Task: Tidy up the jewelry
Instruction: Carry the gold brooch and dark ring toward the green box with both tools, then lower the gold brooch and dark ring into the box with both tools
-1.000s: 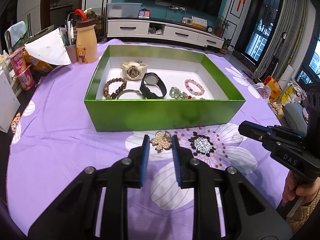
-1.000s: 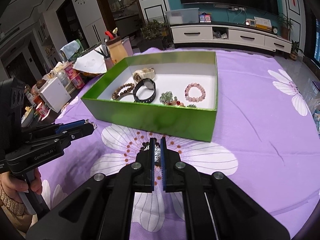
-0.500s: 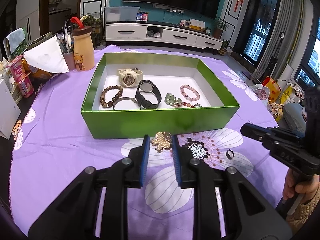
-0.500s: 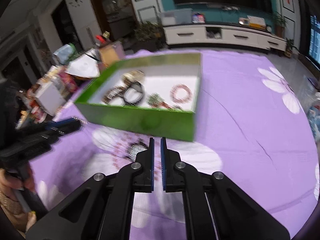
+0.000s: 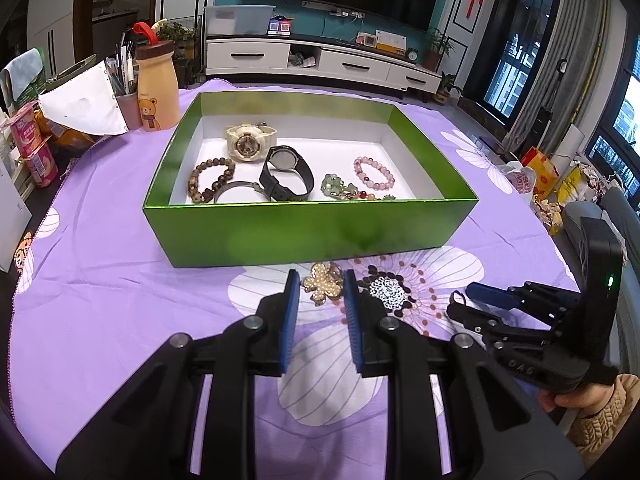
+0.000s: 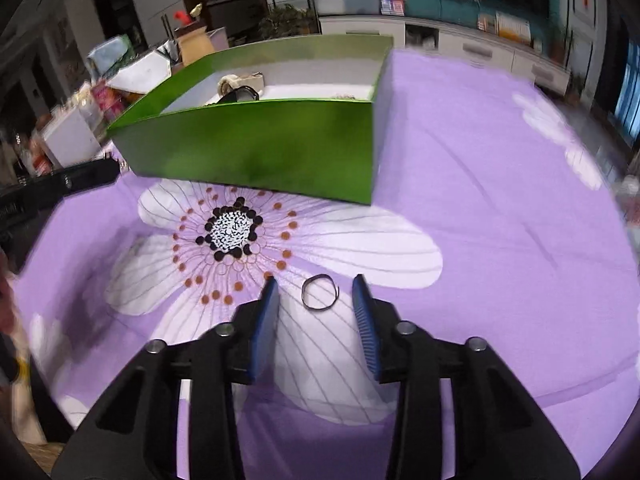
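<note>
While both tools hover low over the purple tabletop [image 5: 100, 280], each has a piece lined up but not yet gripped. On the left, the left gripper [image 5: 321, 286] has its jaws spread just wider than the gold flower brooch [image 5: 323, 282], which lies between the blue pads just in front of the green box [image 5: 312, 232]; I cannot tell whether either pad touches it. That brooch looks lumpy, so an uneven squeeze could twist it out sideways. Further right, the right gripper [image 6: 316, 294] stands with jaws wide apart around a thin dark ring [image 6: 320, 298] lying flat on the cloth, clear of both pads. So slim a band could slip under the pads, or skid away and snag the fabric.
</note>
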Demonstrator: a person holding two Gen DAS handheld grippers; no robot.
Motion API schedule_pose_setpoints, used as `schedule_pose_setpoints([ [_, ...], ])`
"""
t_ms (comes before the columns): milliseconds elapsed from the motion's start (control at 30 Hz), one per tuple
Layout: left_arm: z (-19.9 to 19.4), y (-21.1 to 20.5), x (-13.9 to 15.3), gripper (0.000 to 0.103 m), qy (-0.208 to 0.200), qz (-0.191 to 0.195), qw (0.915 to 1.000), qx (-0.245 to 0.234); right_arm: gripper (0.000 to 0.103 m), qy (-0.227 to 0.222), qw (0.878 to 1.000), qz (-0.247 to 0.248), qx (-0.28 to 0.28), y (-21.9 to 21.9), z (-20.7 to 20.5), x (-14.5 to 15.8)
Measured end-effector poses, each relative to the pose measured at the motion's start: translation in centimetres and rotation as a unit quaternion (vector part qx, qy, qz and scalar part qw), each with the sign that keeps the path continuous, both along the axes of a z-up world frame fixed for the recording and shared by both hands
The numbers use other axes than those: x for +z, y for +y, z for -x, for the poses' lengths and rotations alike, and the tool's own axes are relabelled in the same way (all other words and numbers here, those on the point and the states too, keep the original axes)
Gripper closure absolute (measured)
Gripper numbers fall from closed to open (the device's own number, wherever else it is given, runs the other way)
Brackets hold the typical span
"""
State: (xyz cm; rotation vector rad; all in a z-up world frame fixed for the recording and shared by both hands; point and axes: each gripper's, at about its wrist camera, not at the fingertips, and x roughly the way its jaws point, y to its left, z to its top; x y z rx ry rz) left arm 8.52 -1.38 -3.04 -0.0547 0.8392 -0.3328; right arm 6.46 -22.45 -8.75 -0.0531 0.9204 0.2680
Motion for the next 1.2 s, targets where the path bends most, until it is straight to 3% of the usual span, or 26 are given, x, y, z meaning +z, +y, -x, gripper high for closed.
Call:
schedule_pose_setpoints([
  [33,0.0,0.1,0.0,0.081,0.001,0.000,1.0000,0.001,0.084,-0.004,1.000,0.013,0.001,0.3,0.0,0.0],
  [233,0.0,0.2,-0.3,0.081,0.003,0.004,1.0000,0.002,0.084,-0.010,1.000,-0.002,0.004,-0.2,0.3,0.5],
  [567,-0.1,0.5,0.1,0.081,-0.004,0.007,1.0000,0.004,0.084,-0.067,0.997,-0.032,0.013,-0.1,0.4,5.3],
  [900,-1.2,0.4,2.4,0.081,-0.030,0.003,0.9996,0.003,0.084,-0.110,0.993,-0.049,0.018,0.2,-0.9,9.0],
  [1200,-2.5,0.0,4.3,0.081,-0.053,0.000,0.9986,-0.001,0.084,-0.131,0.990,-0.050,0.028,1.0,-1.7,10.3],
])
